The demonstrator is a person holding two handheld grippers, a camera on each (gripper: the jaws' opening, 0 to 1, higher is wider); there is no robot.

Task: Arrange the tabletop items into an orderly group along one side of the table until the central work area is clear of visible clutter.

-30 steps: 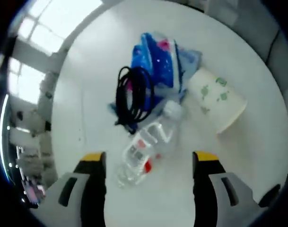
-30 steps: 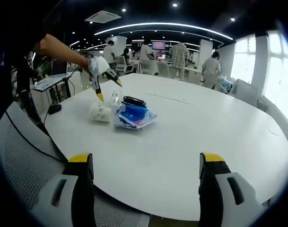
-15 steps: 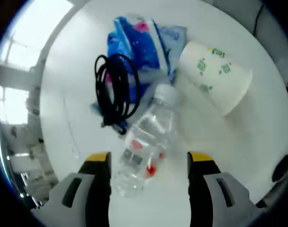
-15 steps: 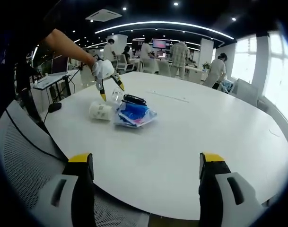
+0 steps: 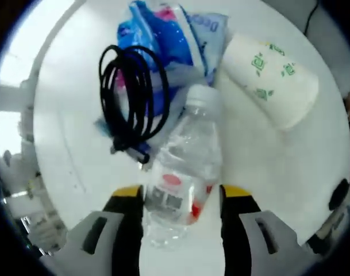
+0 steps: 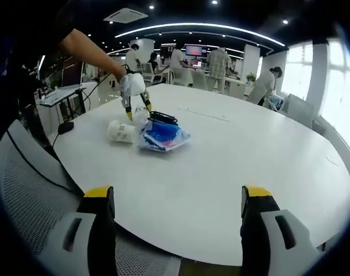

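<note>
Bottle (image 5: 185,172) lying flat, base between the parted jaws of the left gripper (image 5: 181,198), cap pointing away toward the cable (image 5: 133,98); right gripper (image 6: 175,198) open, far off.

Water bottle (image 5: 183,172) lies on the table (image 5: 266,172) between the left gripper's (image 5: 180,198) jaws — cable coil (image 5: 131,98) atop plastic packet (image 5: 175,40), paper cup (image 5: 269,77) just beside.

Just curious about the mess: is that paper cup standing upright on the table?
No, the paper cup lies tipped on its side beside the bottle.
</note>
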